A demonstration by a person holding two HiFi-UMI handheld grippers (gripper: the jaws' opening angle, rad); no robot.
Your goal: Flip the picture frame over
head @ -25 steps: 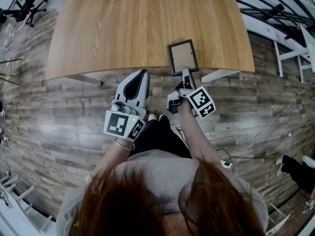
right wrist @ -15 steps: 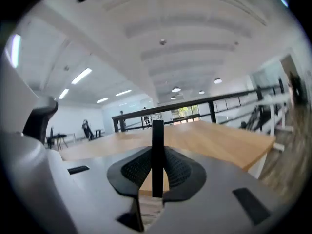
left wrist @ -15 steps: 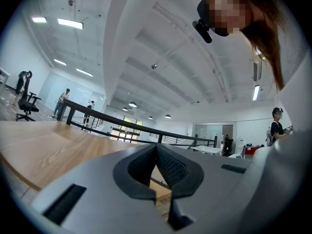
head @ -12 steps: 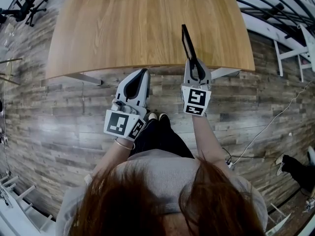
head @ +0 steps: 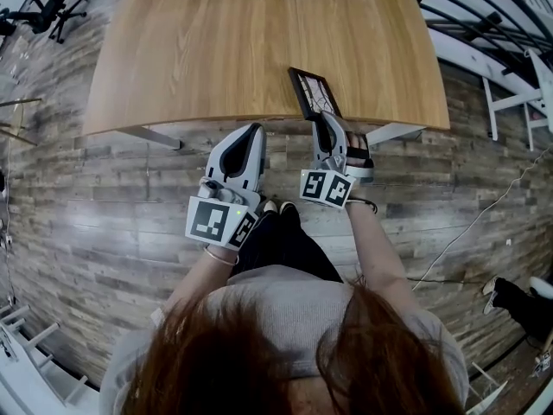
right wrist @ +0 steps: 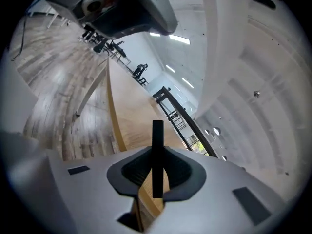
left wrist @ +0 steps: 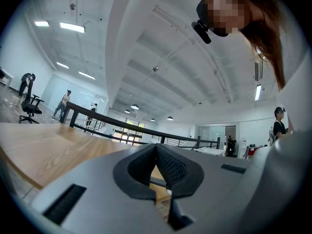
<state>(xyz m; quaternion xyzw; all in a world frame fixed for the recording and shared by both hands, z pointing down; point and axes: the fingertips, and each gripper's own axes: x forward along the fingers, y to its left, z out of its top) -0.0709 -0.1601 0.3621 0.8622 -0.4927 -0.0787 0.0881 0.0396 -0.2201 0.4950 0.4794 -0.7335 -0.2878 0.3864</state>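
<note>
Slim black pic frame (head: 314,93) tilted, near edge pinched by R gripper (head: 325,121).

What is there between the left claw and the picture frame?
Only bare wooden table, as the head view shows: nothing stands between the left claw and the picture frame, which the right claw holds.

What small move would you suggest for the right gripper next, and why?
Probably lower the picture frame flat onto the table before opening the jaws: the right gripper grips its near edge, and it hangs tilted over the table's front edge.
</note>
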